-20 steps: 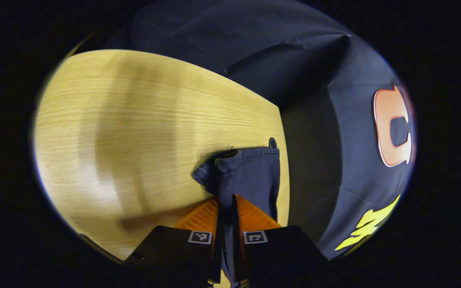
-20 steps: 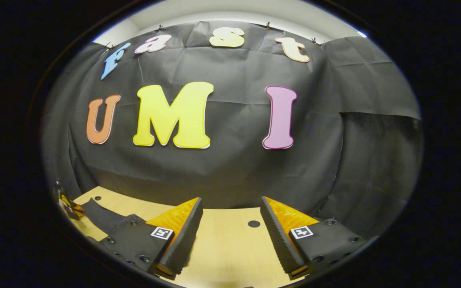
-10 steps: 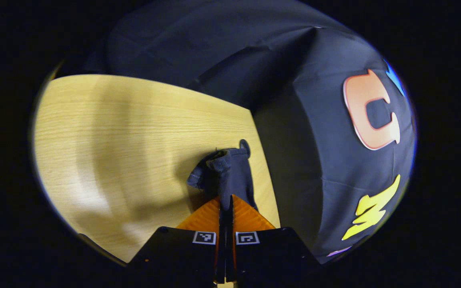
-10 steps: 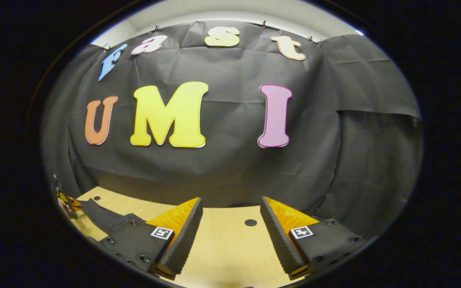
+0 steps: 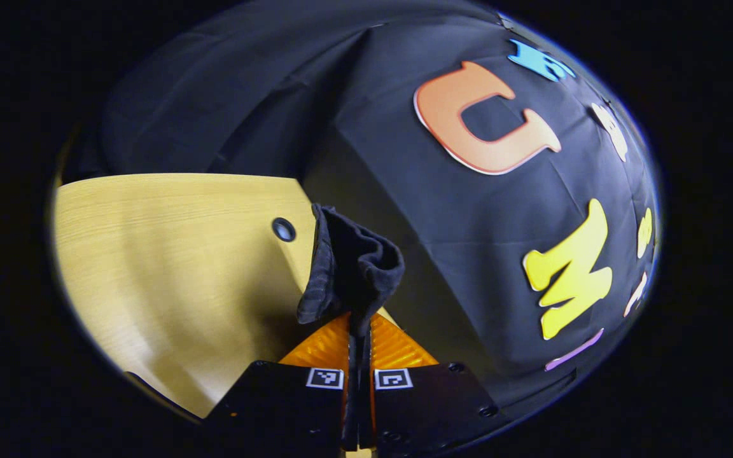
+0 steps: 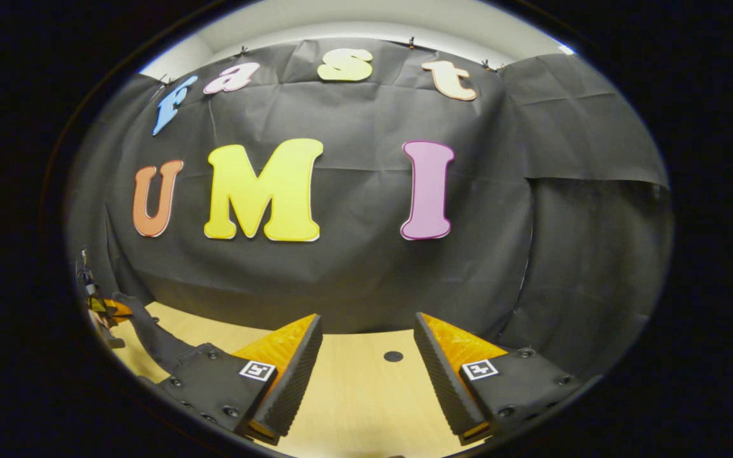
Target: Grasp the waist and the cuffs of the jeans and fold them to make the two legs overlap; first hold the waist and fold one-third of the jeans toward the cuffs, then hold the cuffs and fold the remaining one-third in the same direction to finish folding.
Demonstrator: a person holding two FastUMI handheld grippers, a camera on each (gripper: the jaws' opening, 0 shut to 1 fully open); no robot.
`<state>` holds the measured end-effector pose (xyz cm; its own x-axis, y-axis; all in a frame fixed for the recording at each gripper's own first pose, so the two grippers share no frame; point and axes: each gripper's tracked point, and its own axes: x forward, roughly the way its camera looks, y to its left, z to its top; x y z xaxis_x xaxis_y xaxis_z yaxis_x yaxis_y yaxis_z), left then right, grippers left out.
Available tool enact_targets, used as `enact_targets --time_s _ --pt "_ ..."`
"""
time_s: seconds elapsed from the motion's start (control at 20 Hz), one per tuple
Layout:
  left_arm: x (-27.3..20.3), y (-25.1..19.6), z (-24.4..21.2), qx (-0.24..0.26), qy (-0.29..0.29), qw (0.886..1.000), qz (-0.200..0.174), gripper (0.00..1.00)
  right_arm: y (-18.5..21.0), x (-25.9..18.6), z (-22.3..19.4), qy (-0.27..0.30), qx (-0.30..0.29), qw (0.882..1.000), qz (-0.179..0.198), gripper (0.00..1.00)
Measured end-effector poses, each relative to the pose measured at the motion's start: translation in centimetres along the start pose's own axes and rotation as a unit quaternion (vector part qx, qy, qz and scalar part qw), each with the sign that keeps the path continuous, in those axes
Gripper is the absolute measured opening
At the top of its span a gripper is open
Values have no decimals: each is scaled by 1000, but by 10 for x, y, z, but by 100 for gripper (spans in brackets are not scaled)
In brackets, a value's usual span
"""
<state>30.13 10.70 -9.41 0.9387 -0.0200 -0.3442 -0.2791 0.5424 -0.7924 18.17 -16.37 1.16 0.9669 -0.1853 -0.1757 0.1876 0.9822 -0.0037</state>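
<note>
In the left gripper view my left gripper (image 5: 358, 326) is shut on a bunched end of the dark blue jeans (image 5: 350, 267). The fabric stands up above the orange fingers, raised over the wooden table (image 5: 169, 254); I cannot tell whether it is a cuff or the waist. In the right gripper view my right gripper (image 6: 366, 356) is open, with nothing between its ribbed fingers (image 6: 290, 375), low over the table (image 6: 354, 401). At that view's far left a dark strip of the jeans (image 6: 150, 334) rises toward the left gripper (image 6: 104, 309), which is small and partly hidden.
The table has a round hole near its back edge (image 5: 284, 229), and another one lies just ahead of the right gripper (image 6: 393, 356). The black cloth wall (image 6: 366, 273) stands close behind the table's back edge.
My left gripper has risen and swung toward the wall, lifting the jeans end off the table, where it now stands bunched. The right gripper stays open and has hardly moved.
</note>
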Motion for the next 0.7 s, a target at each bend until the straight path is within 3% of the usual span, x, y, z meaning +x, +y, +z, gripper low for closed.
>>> enact_targets --time_s 0.3,0.55,0.7 --pt "6 -102 -95 107 51 990 -71 4 -32 -10 -6 2 9 1000 -24 89" --pt "13 -172 -197 210 101 964 -125 4 -73 -26 -10 4 10 999 -53 88" --pt "14 -158 -276 274 146 946 -97 4 -101 -36 -7 0 20 997 -75 88"
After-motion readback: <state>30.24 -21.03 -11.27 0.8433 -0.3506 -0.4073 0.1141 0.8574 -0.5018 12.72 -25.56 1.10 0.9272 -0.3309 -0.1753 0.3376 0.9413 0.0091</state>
